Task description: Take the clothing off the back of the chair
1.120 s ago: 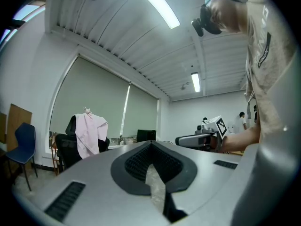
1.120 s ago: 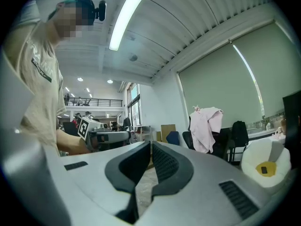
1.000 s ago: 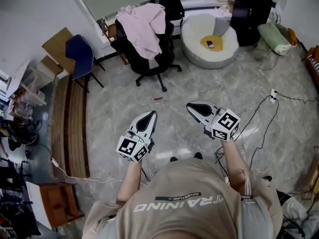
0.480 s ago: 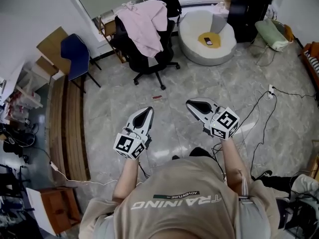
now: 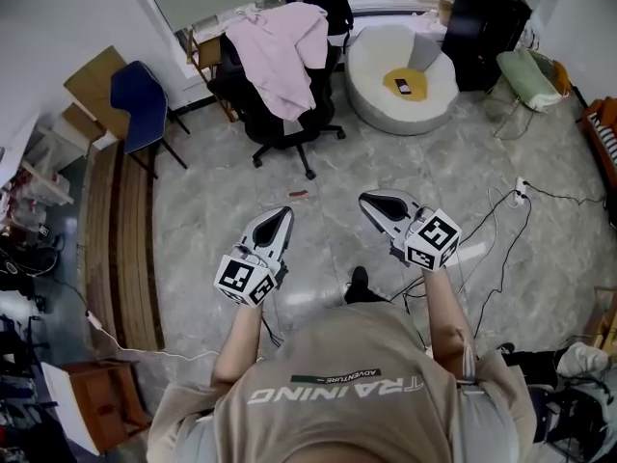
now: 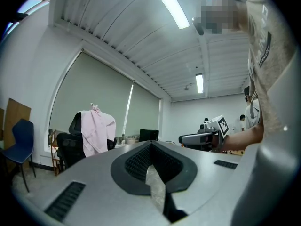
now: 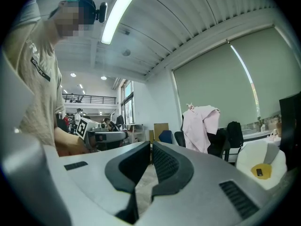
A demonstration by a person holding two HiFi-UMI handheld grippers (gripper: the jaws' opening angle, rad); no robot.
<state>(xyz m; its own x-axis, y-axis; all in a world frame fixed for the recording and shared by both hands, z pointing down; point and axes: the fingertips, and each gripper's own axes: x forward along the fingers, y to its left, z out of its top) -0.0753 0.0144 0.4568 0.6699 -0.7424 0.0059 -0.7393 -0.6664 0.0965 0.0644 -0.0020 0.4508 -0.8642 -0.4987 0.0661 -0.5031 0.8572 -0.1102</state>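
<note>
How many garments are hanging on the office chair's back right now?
1: a pink garment draped over the backrest of the black office chair. Anything lying underneath it would be hidden.

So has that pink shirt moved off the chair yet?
No. The pink shirt still hangs over the back of the black office chair, just as a second ago.

A pale pink garment (image 5: 282, 50) hangs draped over the backrest of a black swivel office chair (image 5: 280, 114), covering the top of the back and falling down both sides in loose folds. One sleeve trails low. The chair stands upright on its star base at the far edge of the grey floor (image 5: 434, 181).
</note>
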